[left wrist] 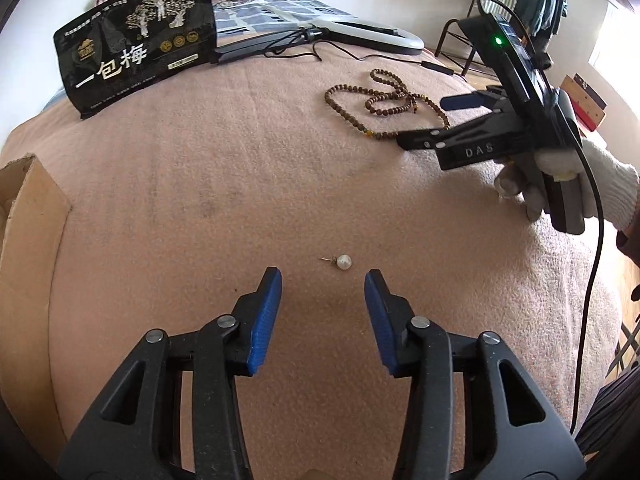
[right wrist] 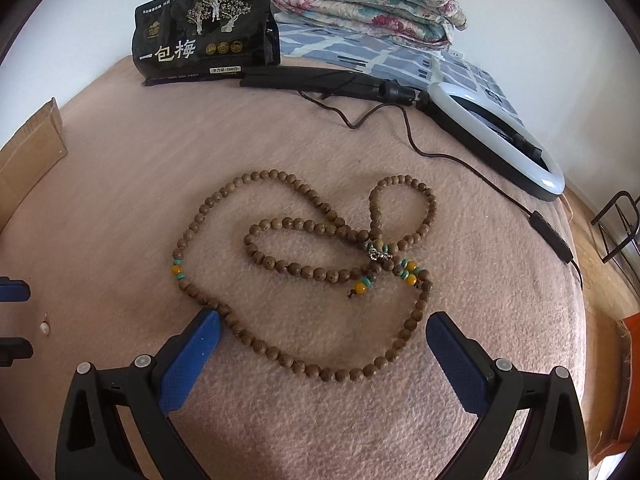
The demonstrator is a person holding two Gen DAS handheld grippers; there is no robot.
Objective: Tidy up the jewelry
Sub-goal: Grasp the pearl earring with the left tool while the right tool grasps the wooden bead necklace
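A pearl stud earring [left wrist: 343,261] lies on the pink blanket [left wrist: 240,184] just beyond my open, empty left gripper [left wrist: 323,278]. It shows small at the left edge of the right wrist view [right wrist: 45,327]. A long wooden bead necklace [right wrist: 304,256] with yellow and turquoise beads lies in loops on the blanket. My right gripper [right wrist: 324,322] is open over the necklace's near loop, its left pad [right wrist: 192,356] touching the beads. In the left wrist view the right gripper [left wrist: 420,120] sits at the necklace [left wrist: 384,100], far right.
A black snack bag [left wrist: 136,40] stands at the back. A ring light [right wrist: 496,136] with its cable [right wrist: 460,160] lies at the back right beside folded quilts [right wrist: 368,4]. A cardboard box [left wrist: 28,216] is at the left edge. The blanket's right edge drops to the floor.
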